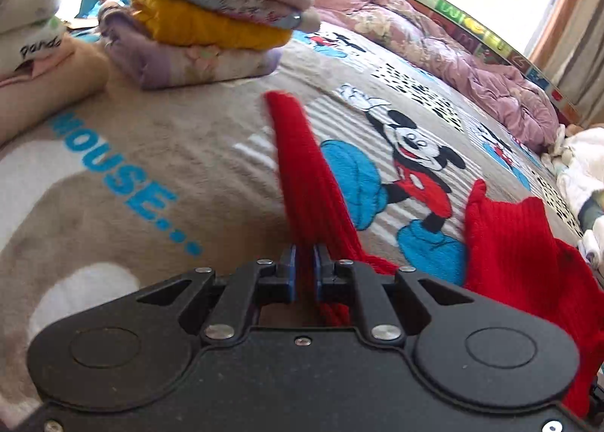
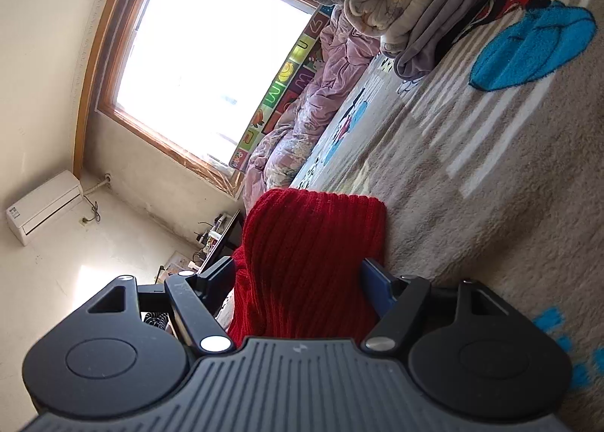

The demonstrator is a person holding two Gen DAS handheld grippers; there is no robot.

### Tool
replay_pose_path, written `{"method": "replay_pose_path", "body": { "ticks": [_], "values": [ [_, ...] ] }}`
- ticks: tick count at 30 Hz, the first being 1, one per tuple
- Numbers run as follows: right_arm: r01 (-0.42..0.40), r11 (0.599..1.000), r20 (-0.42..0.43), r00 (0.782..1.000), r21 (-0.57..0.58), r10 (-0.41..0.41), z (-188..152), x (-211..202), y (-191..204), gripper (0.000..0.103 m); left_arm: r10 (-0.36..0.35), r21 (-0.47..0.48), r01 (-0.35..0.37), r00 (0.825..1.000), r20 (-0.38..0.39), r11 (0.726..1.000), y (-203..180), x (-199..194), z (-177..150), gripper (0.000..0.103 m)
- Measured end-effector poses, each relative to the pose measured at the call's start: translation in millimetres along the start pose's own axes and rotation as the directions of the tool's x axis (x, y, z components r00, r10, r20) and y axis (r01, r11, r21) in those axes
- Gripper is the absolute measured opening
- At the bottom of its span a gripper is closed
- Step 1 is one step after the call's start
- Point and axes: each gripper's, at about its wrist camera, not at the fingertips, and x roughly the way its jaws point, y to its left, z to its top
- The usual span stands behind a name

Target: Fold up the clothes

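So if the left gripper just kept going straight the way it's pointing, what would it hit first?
Probably the bedspread. The left gripper, shut on a strip of the red sweater, points down at the bed, and that strip lies along its line. The stack of folded clothes sits further back, though depth is hard to judge.

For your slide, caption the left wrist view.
Left gripper pinches a red knitted garment over a cartoon-mouse blanket, folded clothes stacked behind.

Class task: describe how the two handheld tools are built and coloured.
Both the left tool and right tool have matt black bodies with two round housings, silver screws and linkage arms carrying blue pads. The right one has a ribbed grey plate.
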Motion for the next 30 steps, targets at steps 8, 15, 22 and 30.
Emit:
{"method": "replay_pose_path", "body": {
  "ticks": [8, 15, 22, 30],
  "values": [
    [-0.024, 0.999, 0.007, 1.000, 0.027, 0.024, 2, -1, -4, 0.072, -0.064, -0.170, 0.065, 0.998, 0.010, 0.983, 39, -6, -11, 0.032],
    [0.009, 0.998, 0.001, 1.000, 0.057, -0.009, 4, 1, -3, 0.068, -0.060, -0.122, 0.064, 0.998, 0.034, 0.991, 28, 6, -7, 0.048],
    [0.095, 0.994, 0.011, 0.995, -0.049, -0.095, 1, 11, 42, 0.036, -0.068, -0.119, 0.071, 0.997, 0.032, 0.990, 25, 14, 0, 0.056],
    [-0.033, 0.384, -0.139, 0.958, -0.923, -0.251, -130, 35, 190, 0.035, -0.111, -0.150, 0.113, 0.994, 0.017, 0.982, 34, 15, 4, 0.058]
  ]
}}
